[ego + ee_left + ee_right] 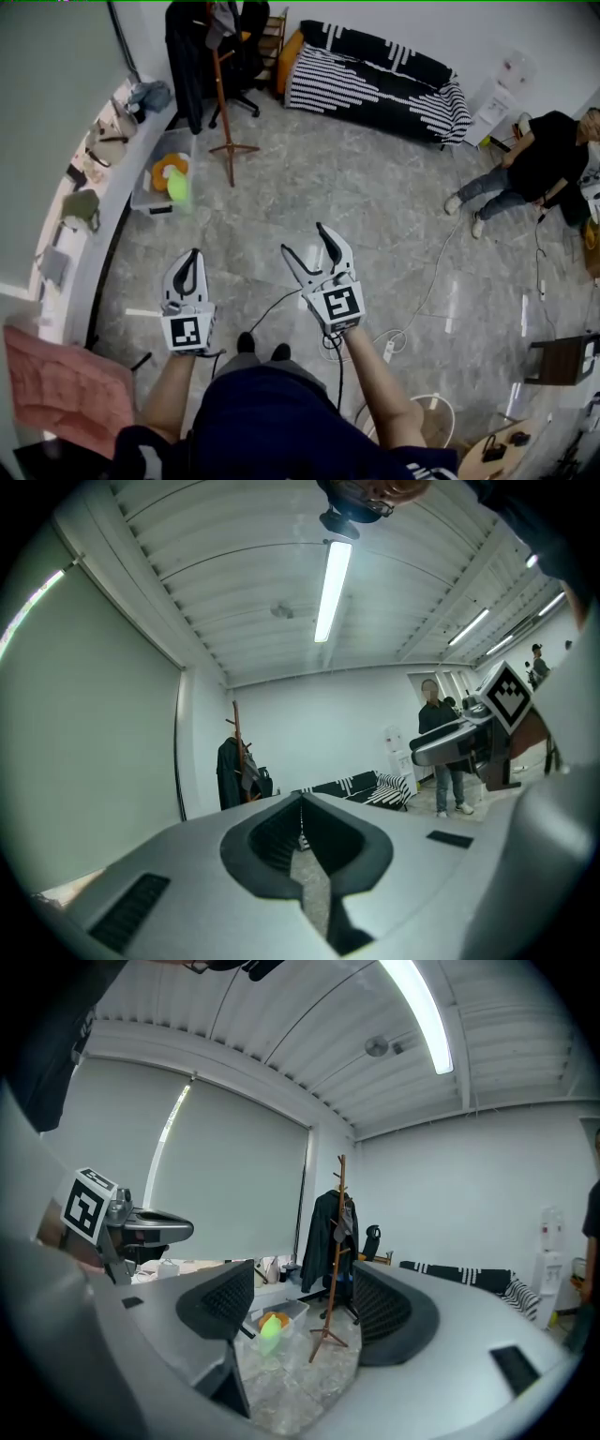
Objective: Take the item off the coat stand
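Left gripper (pixel 193 253) closed, right gripper (pixel 305 239) agape (empty), one coat stand (pixel 222 105), one coat (pixel 187 56)

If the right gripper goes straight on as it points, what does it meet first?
Probably the coat stand, framed between the right gripper's open jaws; bare floor before it, though depth is unclear.

The left gripper (pixel 302 803) is seen with its jaws closed together and nothing between them, a coat stand (pixel 235 747) hung with a dark coat (pixel 228 775) at ten o'clock of the tips and a striped sofa (pixel 361 787) at two o'clock.
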